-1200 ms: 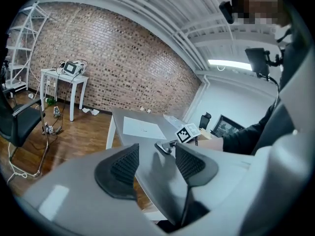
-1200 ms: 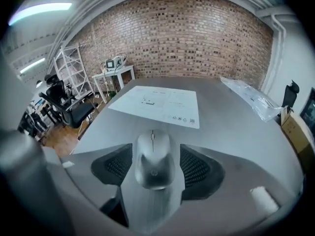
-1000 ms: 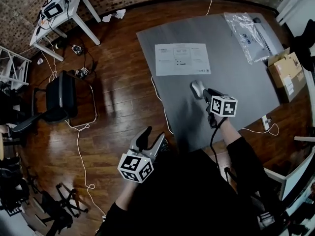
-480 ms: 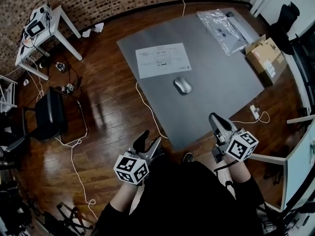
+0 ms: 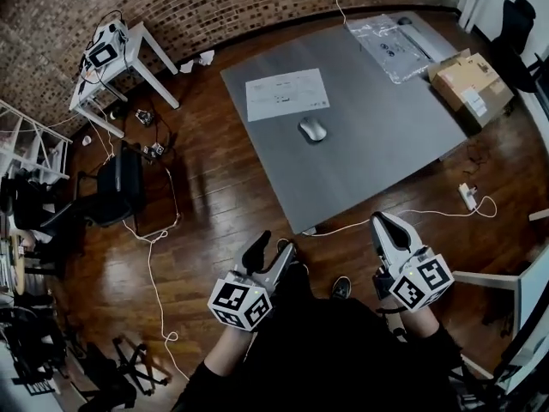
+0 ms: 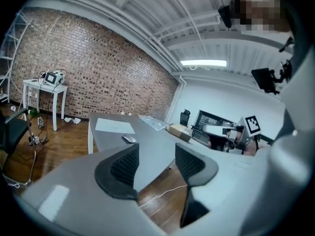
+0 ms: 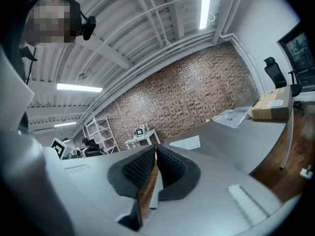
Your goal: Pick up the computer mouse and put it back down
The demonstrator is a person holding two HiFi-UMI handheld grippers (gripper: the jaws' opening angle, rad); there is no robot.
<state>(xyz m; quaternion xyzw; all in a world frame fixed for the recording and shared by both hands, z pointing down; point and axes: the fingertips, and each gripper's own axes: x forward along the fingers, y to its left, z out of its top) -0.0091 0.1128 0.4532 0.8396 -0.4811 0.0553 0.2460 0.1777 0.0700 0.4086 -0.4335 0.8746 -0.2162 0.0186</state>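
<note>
A silver computer mouse point(image 5: 312, 129) lay flat on a grey table point(image 5: 377, 144), well apart from both grippers and touched by neither. It sat just beside a printed sheet of paper point(image 5: 286, 93), on the side of the sheet nearer the person. In the left gripper view the mouse showed as a small pale shape on the tabletop beyond the jaws.

Farther along the table, at its far corner, lay a clear plastic bag point(image 5: 393, 48) with items inside. A cardboard box point(image 5: 473, 82) stood beside the table edge near that bag.

The person stood back from the table's near edge, over a dark wooden floor point(image 5: 206, 196), with a gripper in each hand. The right gripper point(image 5: 388, 227) was held off the table, its jaws closed together with nothing between them; only a thin sliver of floor showed past the pads. The left gripper point(image 5: 273, 245) was also held above the floor, its jaws standing apart and empty.

A white cable point(image 5: 403, 216) ran across the floor between the grippers and the table, toward a power strip point(image 5: 468, 197). To the left stood a black chair point(image 5: 116, 183), and beyond it a small white table point(image 5: 129, 54) carrying a device, against a brick wall point(image 5: 171, 7).
</note>
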